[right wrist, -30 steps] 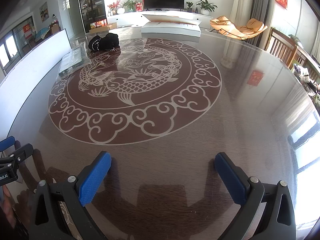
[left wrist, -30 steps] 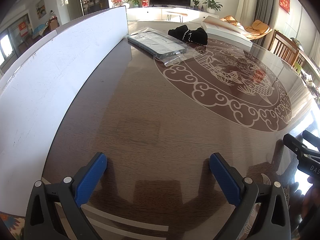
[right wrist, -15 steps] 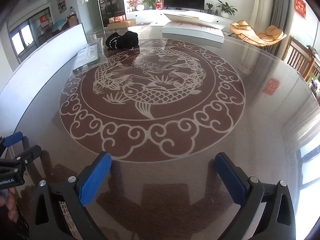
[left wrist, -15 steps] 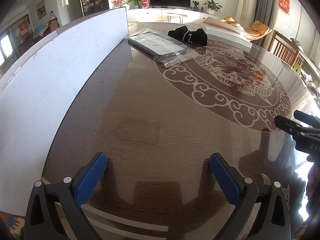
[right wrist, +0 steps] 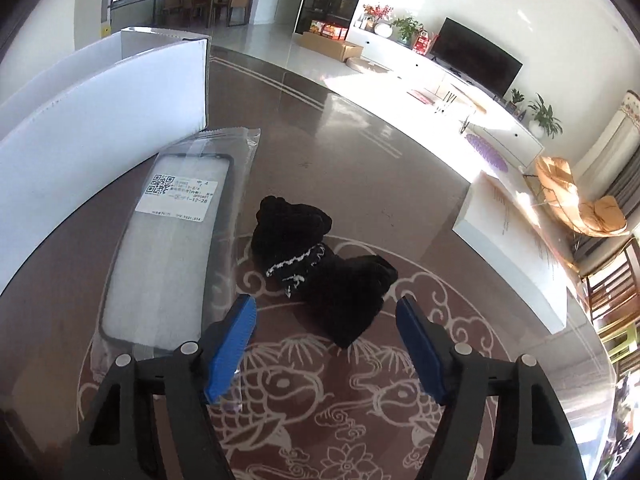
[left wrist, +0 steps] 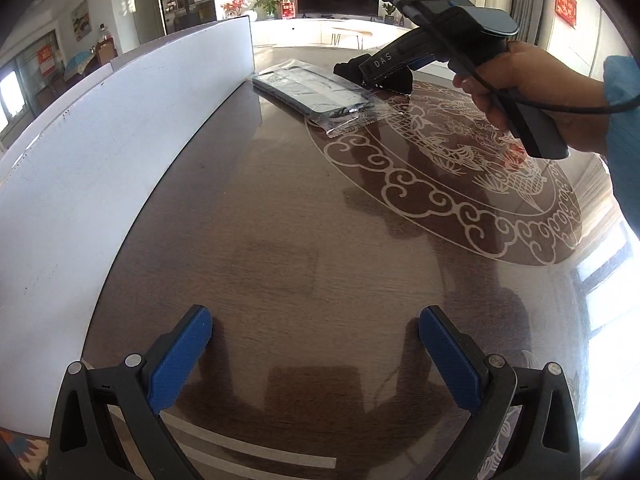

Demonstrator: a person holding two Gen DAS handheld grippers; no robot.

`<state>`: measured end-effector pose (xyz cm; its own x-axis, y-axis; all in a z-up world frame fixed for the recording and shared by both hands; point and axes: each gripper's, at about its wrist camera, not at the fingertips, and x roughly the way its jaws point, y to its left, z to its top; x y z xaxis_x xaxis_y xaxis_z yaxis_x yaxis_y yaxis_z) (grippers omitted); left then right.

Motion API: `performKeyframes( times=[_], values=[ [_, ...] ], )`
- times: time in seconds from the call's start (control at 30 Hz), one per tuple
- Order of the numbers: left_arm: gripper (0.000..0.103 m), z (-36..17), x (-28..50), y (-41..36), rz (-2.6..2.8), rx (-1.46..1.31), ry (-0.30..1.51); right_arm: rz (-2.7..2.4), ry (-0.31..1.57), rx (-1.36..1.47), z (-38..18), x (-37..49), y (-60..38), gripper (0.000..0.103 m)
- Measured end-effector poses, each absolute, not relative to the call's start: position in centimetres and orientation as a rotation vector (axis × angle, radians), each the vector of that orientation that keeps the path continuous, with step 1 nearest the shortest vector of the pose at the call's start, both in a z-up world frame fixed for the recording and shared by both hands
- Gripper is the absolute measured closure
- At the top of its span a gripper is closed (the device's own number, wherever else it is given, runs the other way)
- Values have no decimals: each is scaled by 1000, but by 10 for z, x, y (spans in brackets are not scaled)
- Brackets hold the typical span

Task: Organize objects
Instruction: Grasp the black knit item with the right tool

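Above the black socks (right wrist: 320, 268), right gripper (right wrist: 324, 320) gapes, jaws just narrowing, empty.

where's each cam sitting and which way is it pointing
Left wrist: on the left gripper, angled down over bare table beside the white board; the person's right hand shows.
Right wrist: on the right gripper, jaws just narrowed with nothing between, aimed down at the black cloth.
Shared: bagged phone case, cloth, board, TV.
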<state>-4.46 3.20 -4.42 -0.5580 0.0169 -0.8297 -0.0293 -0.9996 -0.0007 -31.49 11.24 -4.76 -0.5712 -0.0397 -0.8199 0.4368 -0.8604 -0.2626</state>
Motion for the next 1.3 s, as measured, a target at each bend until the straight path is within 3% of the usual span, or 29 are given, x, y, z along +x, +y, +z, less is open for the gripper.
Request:
performKeyframes(
  times=[0.1, 0.17, 0.23, 0.53, 0.77, 0.83, 0.9, 0.93, 0.97, 1.07, 1.3],
  values=[
    [0, -45, -48, 32, 2749, -1458, 23, -2435, 590, 1320, -55, -334, 110, 33],
    [0, -46, -50, 33, 2749, -1452, 24, -2388, 476, 1334, -56, -336, 111, 58],
    [0, -46, -53, 34, 2750, -1451, 24, -2405, 463, 1341, -56, -328, 112, 70],
    [0, -48, -58, 37, 2755, -1447, 24, -2467, 371, 1338, -58, -211, 155, 70],
    [0, -49, -61, 41, 2761, -1451, 18, -2653, 466, 1295, -59, -91, 222, 70],
    [0, -49, -60, 41, 2761, -1451, 15, -2665, 468, 1249, -58, -66, 232, 62],
    [0, -49, -61, 40, 2758, -1458, 11, -2663, 440, 1219, -59, -50, 238, 33],
    [0, -49, -60, 41, 2753, -1469, 12, -2664, 432, 1226, -61, -47, 241, 11],
    [0, -49, -61, 42, 2740, -1483, 13, -2664, 420, 1238, -61, -48, 241, 5],
    [0, -46, -80, 43, 2642, -1501, 3, -2652, 370, 1257, -62, -49, 247, 5],
    [0, -29, -197, 17, 2650, -1522, -329, -2615, 247, 1313, -68, -53, 255, 3]
  ],
)
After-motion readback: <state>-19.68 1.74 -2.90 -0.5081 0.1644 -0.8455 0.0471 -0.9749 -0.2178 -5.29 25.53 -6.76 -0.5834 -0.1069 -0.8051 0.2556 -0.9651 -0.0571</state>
